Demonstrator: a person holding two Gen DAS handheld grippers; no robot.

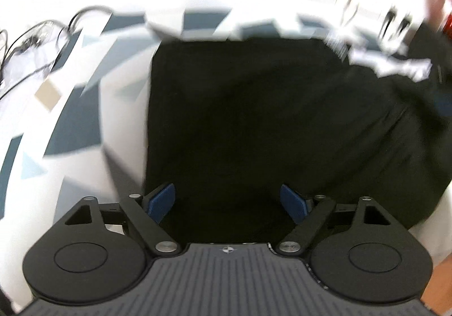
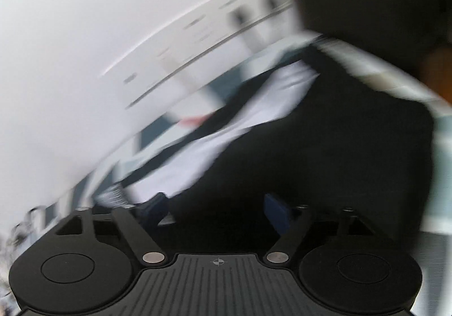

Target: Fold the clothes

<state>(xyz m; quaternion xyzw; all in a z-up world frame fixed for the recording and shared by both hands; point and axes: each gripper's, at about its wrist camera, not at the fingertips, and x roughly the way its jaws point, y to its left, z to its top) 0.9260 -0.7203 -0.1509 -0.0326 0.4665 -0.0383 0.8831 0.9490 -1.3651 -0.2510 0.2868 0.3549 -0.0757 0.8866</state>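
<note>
Currently both ours released: left gripper [image 1: 227, 203] and right gripper [image 2: 217, 213] wide, nothing between pads. Black garment [image 1: 254, 118] flat on patterned tabletop [image 1: 73, 124], directly ahead of both. Risk: views blurred, regrasp could miss edge or snag two layers.

Matt black cloth garment [image 1: 254, 118] on patterned fabric [image 1: 70, 132]
</note>
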